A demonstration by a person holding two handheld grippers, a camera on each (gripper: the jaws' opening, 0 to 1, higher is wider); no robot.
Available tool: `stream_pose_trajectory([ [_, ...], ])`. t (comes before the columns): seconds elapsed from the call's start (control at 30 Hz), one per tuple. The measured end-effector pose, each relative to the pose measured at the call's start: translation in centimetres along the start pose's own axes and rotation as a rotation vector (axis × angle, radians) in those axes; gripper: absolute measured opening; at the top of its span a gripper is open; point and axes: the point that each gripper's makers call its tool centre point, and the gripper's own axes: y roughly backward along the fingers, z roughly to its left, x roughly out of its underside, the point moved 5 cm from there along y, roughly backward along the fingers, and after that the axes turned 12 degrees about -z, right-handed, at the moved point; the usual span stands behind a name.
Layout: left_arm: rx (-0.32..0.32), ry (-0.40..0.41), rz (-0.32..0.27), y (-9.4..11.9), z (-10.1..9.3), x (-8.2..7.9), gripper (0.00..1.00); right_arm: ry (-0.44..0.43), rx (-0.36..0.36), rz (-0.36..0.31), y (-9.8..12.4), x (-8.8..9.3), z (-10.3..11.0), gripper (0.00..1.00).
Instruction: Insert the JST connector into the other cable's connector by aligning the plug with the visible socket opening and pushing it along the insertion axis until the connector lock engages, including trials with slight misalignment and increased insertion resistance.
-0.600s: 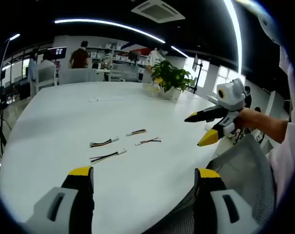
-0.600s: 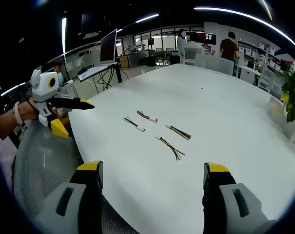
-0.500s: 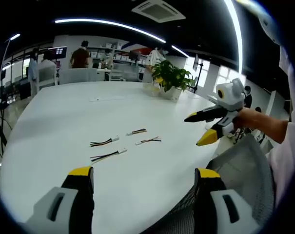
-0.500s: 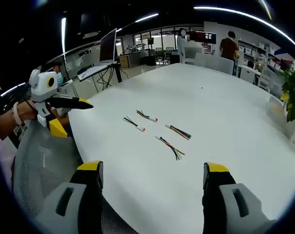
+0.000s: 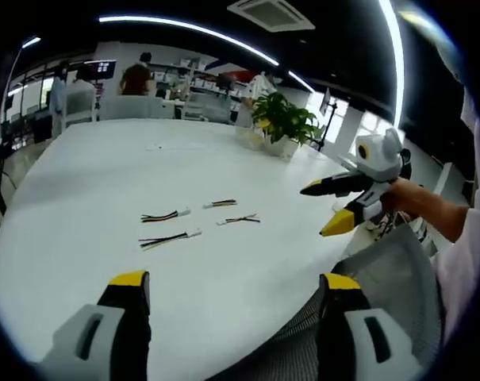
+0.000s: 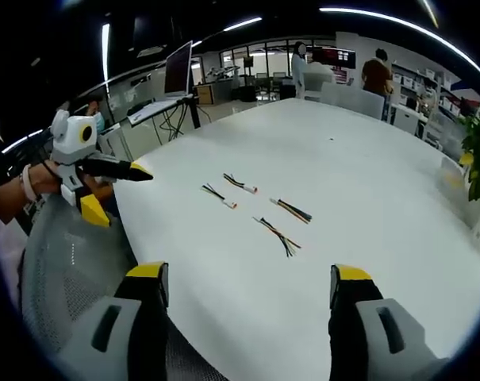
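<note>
Four short cable pieces w/ white connectors were seen lying on the white table (image 5: pixel 81 182), near its front edge, all untouched. In left gripper view: two striped cables to the left, one (image 5: pixel 165 216) farther, one (image 5: pixel 170 239) nearer; two smaller ones to the right, (image 5: pixel 220 204) and (image 5: pixel 239 220); all lay apart, none mated. Left gripper (image 5: pixel 233 287) was held above the table edge, jaws wide apart, nothing between. Right gripper (image 5: pixel 328 209) was seen at the right of that view, held in a hand (image 5: pixel 410 198), jaws spread, empty, off the table edge. A mesh chair back (image 5: pixel 390 274) was noted below it. A potted plant (image 5: pixel 281 125) stood at the far side; persons in bkgd. In right gripper view the same cables were logged mid-table, e.g. (image 6: pixel 292 210), (image 6: pixel 278 236); right gripper (image 6: pixel 243 286) open-jawed, empty.
</note>
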Motion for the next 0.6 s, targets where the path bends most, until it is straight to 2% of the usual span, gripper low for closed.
stream_pose_trajectory([
  [0.3,0.010,0.010,-0.004,0.00,-0.12,-0.03,0.85,0.008,-0.004,-0.009,-0.45,-0.74,0.14,0.80],
  [0.6,0.012,0.000,-0.017,0.06,-0.16,-0.21,0.85,0.020,-0.018,0.008,-0.31,-0.46,0.75,0.78],
])
